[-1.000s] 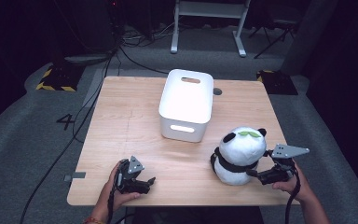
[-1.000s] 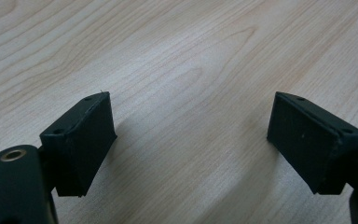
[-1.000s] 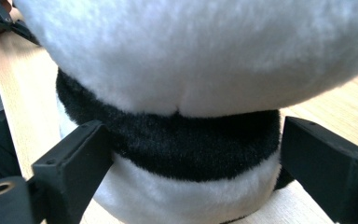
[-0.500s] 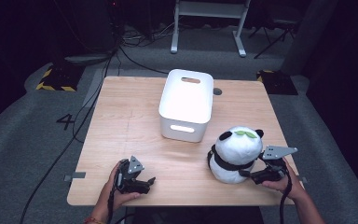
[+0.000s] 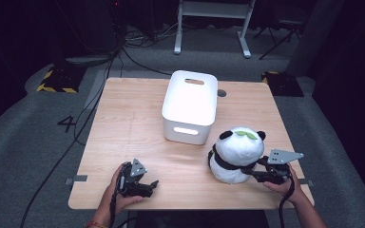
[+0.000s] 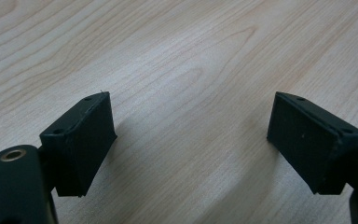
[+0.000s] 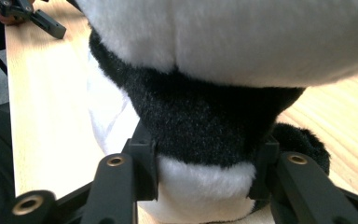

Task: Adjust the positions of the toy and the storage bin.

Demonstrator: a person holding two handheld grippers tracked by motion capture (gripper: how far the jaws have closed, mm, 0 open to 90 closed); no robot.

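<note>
1. While the wooden table (image 5: 123, 123) spread widest under everything, it carried all that follows; it lay directly beneath both grippers, which were held low over its near edge.

2. Ahead of the right gripper and off to its left stood a white bin (image 5: 190, 105), open at the top, with handle slots in its end walls. It stood apart from the toy, a little beyond it.

3. Pressed between the right gripper's jaws sat a plush panda (image 5: 234, 154), upright on the table, a green leaf on its white head. In the right gripper view its black band and white belly (image 7: 200, 177) bulged between the two jaws.

4. The right gripper (image 5: 259, 172) was closed partway onto the panda's lower body, both jaws touching the fur at either side; how deeply they squeezed could not be told.

5. The left gripper (image 5: 148, 186) rested well apart from the toy, jaws spread wide with nothing between them, bare wood showing below in the left gripper view.

6. Judged from this, the step in hand was securing the toy, likely for the bin. Doing it well would mean squeezing until the soft stuffing stops yielding, since plush can slip, then lifting straight up to clear the bin's rim before moving over the opening.
</note>
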